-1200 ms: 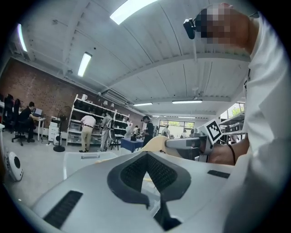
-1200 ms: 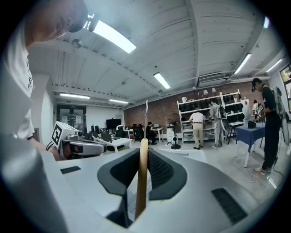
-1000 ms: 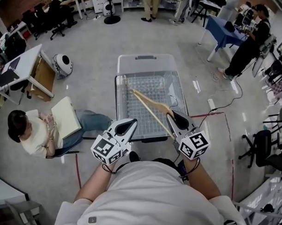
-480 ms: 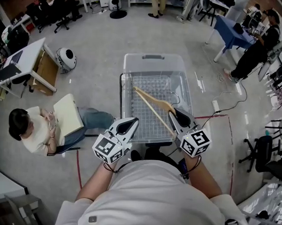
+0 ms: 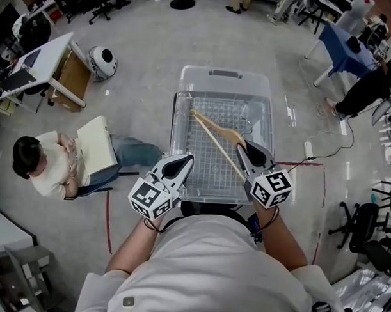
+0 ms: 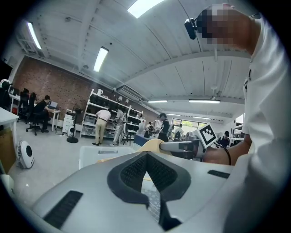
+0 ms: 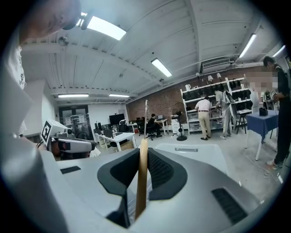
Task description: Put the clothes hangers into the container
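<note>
Your right gripper (image 5: 246, 147) is clamped on one end of a wooden hanger (image 5: 216, 126). In the right gripper view the wood (image 7: 142, 182) stands edge-on between the two dark pads, and both pads press against it, so the jaws are narrow and set on the hanger.

From the head view, the hanger stretches away from that gripper over the open container (image 5: 176, 145), a clear plastic bin with a wire grid showing at its bottom. The held end is above the bin's near right part. The straight bar slants toward the far left corner, and the curved shoulder and metal hook lie toward the far right. You cannot tell whether any part of the hanger touches the grid.

Your left gripper (image 5: 186, 161) hangs over the bin's near left corner, apart from the hanger. In the left gripper view its pads (image 6: 132, 175) meet at the tips with nothing caught between them, so it is closed and empty.

The bin sits on the floor (image 5: 140, 86), directly in front of you.
</note>
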Action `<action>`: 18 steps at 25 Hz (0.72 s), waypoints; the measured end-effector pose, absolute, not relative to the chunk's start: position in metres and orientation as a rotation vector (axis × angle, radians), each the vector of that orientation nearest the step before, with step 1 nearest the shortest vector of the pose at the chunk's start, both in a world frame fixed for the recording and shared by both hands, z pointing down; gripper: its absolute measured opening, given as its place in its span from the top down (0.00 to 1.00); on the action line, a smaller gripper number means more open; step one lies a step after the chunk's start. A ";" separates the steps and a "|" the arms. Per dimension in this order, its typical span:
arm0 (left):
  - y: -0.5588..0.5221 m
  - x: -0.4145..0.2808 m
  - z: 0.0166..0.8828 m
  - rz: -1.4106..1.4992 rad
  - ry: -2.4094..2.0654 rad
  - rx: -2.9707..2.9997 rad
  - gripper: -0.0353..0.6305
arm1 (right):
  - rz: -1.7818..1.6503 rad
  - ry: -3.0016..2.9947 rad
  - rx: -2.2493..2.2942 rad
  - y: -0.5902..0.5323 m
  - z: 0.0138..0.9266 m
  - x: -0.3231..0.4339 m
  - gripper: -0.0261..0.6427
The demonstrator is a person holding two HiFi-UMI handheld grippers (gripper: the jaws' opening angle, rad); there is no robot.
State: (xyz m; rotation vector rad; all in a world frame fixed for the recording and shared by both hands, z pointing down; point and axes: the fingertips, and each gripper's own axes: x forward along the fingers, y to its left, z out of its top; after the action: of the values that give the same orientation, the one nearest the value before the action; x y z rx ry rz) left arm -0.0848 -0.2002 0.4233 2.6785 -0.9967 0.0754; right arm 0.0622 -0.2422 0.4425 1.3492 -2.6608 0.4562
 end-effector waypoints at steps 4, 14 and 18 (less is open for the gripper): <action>-0.217 -0.082 0.440 0.102 -1.031 2.638 0.92 | 0.507 -2.647 1.301 -0.260 0.469 0.061 0.86; -0.252 -0.064 0.492 0.175 -1.050 2.531 0.92 | 0.682 -2.563 1.216 -0.293 0.549 0.072 0.86; -0.260 -0.057 0.510 0.207 -1.050 2.506 0.92 | 0.712 -2.534 1.180 -0.299 0.576 0.073 0.86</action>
State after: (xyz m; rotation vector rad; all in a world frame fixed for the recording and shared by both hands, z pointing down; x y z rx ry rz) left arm -0.0568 -0.2595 0.5097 2.5061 -1.0499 0.2067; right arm 0.0735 -0.2989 0.5758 1.1798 -2.5338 0.7121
